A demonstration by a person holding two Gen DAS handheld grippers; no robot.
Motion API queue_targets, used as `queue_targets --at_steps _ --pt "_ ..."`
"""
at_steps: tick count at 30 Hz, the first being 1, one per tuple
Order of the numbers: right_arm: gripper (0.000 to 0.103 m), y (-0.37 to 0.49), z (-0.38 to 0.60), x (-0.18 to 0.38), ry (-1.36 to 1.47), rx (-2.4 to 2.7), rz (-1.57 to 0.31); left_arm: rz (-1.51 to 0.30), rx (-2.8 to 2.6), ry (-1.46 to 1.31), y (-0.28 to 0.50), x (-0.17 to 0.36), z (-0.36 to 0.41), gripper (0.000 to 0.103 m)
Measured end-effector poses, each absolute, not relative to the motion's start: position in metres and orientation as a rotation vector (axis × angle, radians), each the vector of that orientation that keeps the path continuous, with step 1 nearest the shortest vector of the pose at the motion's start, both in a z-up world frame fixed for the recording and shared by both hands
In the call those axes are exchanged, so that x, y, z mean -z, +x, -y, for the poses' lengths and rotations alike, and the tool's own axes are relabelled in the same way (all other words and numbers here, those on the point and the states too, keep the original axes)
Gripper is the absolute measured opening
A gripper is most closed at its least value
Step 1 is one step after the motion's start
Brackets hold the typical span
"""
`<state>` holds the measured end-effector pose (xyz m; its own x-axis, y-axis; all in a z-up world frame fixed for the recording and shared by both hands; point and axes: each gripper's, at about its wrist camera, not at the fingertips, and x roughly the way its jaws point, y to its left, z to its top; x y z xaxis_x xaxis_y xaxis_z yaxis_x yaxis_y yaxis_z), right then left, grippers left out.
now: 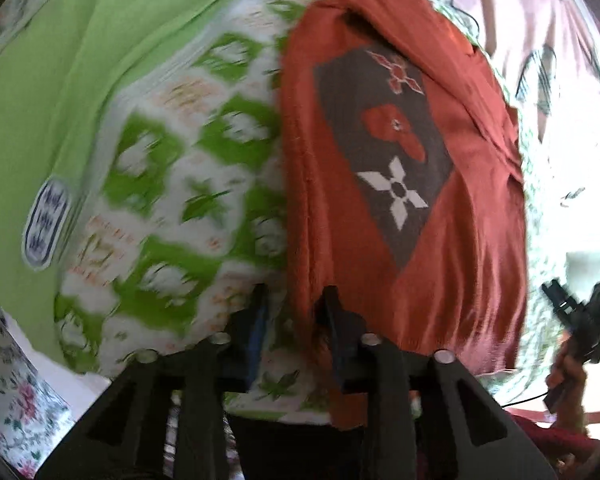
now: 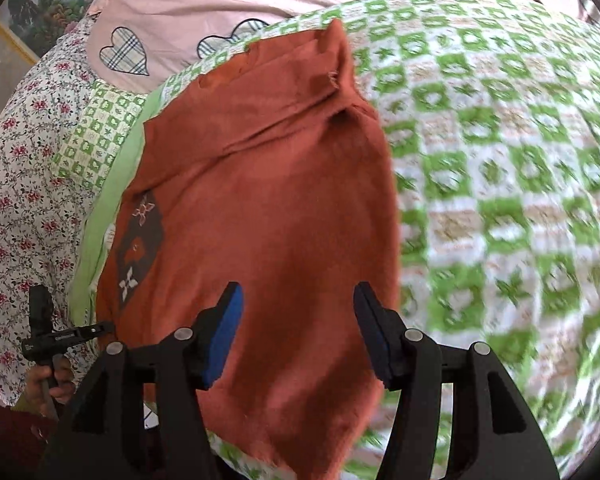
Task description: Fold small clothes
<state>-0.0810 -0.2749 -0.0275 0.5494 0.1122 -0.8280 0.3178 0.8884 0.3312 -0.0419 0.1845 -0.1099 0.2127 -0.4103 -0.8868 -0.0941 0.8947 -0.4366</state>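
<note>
A rust-red small garment [image 2: 268,200] with a dark patch of flower motifs [image 1: 384,140] lies spread on a green-and-white checked quilt [image 2: 500,160]. In the left wrist view my left gripper [image 1: 296,308] stands at the garment's [image 1: 460,240] near left edge, fingers partly apart, with the hem lying between them; whether it pinches the cloth is unclear. In the right wrist view my right gripper [image 2: 298,320] is open, its blue pads above the garment's near part. The right gripper also shows at the right of the left wrist view [image 1: 576,312].
A plain green cloth [image 1: 60,80] with an oval label lies left of the quilt. A pink cover with checked hearts [image 2: 220,8] lies beyond. A floral sheet [image 2: 16,200] covers the left side. The left gripper's handle [image 2: 56,336] shows at lower left.
</note>
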Motion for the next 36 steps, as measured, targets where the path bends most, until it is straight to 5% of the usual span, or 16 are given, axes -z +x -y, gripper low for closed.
queue_targets --at_steps 5,10,12,15,23,25,27,28,32,36 --pt "0.06 -0.096 0.283 0.035 0.5 0.144 -1.025 -1.376 0.26 -0.538 -0.034 0.112 -0.182 0.077" --pt "0.062 -0.105 0.285 0.047 0.495 0.185 -1.078 -1.368 0.244 -0.44 -0.027 0.111 -0.164 0.079" --pt "0.062 -0.109 0.281 0.057 0.504 0.172 -1.111 -1.354 0.24 -0.336 -0.029 0.11 -0.153 0.054" --pt "0.063 -0.111 0.274 0.071 0.513 0.13 -1.171 -1.35 0.243 -0.251 -0.034 0.109 -0.153 0.036" --pt "0.064 -0.11 0.254 0.078 0.473 0.049 -1.163 -1.383 0.275 -0.383 -0.027 0.113 -0.17 0.054" --pt "0.058 -0.109 0.251 0.079 0.478 0.043 -1.151 -1.364 0.28 -0.268 -0.03 0.11 -0.154 0.047" --pt "0.033 -0.114 0.252 0.08 0.452 0.067 -1.169 -1.351 0.294 -0.201 -0.035 0.108 -0.146 0.02" --pt "0.013 -0.119 0.256 0.081 0.471 0.075 -1.177 -1.349 0.312 -0.215 -0.037 0.108 -0.146 0.015" --pt "0.011 -0.135 0.27 0.081 0.579 0.078 -1.134 -1.345 0.328 -0.279 -0.044 0.111 -0.158 0.007" --pt "0.012 -0.136 0.273 0.086 0.663 0.085 -1.114 -1.392 0.328 -0.353 -0.045 0.116 -0.174 0.013"
